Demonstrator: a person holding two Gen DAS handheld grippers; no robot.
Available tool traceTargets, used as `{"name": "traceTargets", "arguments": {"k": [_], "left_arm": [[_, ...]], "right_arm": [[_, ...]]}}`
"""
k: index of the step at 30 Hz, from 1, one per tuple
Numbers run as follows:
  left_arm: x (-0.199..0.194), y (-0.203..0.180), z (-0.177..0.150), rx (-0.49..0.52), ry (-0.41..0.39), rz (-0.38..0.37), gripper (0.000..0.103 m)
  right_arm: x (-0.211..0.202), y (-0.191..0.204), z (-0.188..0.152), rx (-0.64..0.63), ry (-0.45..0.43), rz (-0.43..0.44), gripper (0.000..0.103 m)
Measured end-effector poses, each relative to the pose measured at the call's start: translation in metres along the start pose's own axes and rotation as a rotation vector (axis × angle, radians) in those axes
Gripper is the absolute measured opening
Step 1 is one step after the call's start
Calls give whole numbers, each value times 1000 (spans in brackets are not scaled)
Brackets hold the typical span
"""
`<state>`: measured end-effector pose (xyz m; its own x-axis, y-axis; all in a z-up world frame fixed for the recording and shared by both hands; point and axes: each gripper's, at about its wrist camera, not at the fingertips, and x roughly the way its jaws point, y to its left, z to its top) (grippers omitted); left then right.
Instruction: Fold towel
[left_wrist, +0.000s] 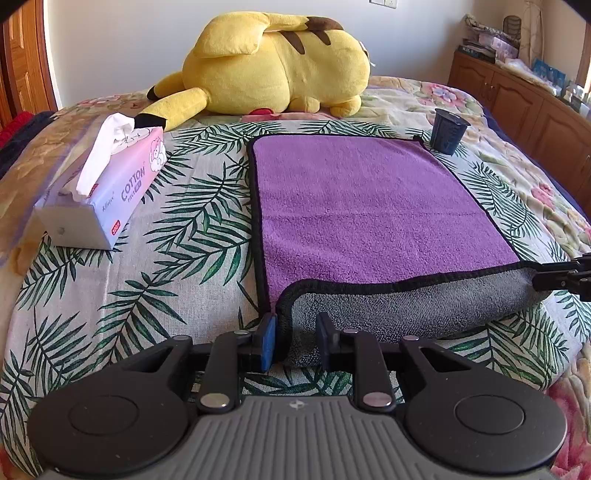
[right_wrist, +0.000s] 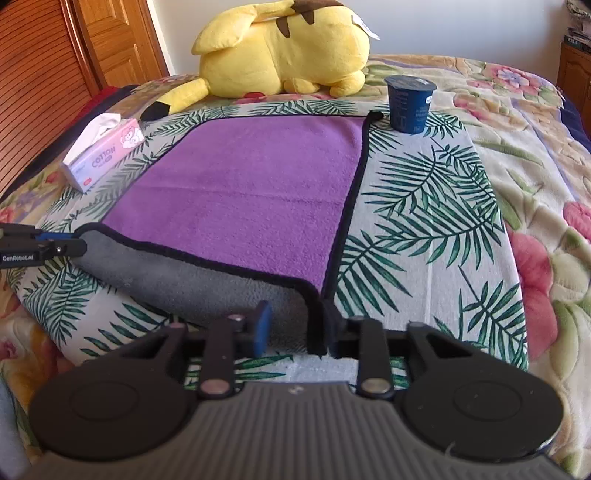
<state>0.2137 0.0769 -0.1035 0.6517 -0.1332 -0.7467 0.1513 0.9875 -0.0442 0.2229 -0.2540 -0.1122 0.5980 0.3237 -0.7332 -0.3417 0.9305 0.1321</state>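
A purple towel (left_wrist: 362, 199) with black trim and a grey underside lies flat on a palm-leaf cloth (left_wrist: 184, 229) on the bed; it also shows in the right wrist view (right_wrist: 251, 192). Its near edge is rolled up, showing the grey side (left_wrist: 406, 306). My left gripper (left_wrist: 295, 339) is shut on the near left corner of the towel. My right gripper (right_wrist: 295, 328) is shut on the near right corner. Each gripper shows at the edge of the other's view: the right gripper (left_wrist: 565, 275), the left gripper (right_wrist: 44, 245).
A pink tissue pack (left_wrist: 99, 184) lies left of the towel. A dark blue cup (left_wrist: 448, 131) stands at the towel's far right corner. A big yellow plush toy (left_wrist: 273, 62) lies behind. A wooden cabinet (left_wrist: 517, 99) stands at right, a wooden door (right_wrist: 74, 55) at left.
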Motion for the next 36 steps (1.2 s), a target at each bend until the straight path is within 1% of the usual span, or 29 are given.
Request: {"name": "traceTargets", "arguments": {"k": [4, 5, 9, 16, 24, 31, 36], "left_arm": [[1, -1, -1, 9, 0, 3, 2], [1, -2, -1, 12, 0, 4, 2], [1, -3, -1, 21, -3, 4, 0], [-1, -4, -1, 20, -16, -2, 0], [-8, -5, 2, 13, -51, -14, 0], [-20, -7, 8, 10, -104, -16, 0], [-32, -11, 15, 17, -141, -33, 0]], "right_arm": [[-2, 0, 0, -11, -5, 5, 18], [-2, 1, 0, -18, -5, 9, 8], [-1, 3, 0, -37, -6, 9, 4], [-3, 3, 0, -43, -26, 7, 4], [-11, 3, 3, -44, -90, 5, 3], [-17, 3, 7, -44, -137, 0, 3], [-23, 3, 9, -41, -173, 1, 3]]}}
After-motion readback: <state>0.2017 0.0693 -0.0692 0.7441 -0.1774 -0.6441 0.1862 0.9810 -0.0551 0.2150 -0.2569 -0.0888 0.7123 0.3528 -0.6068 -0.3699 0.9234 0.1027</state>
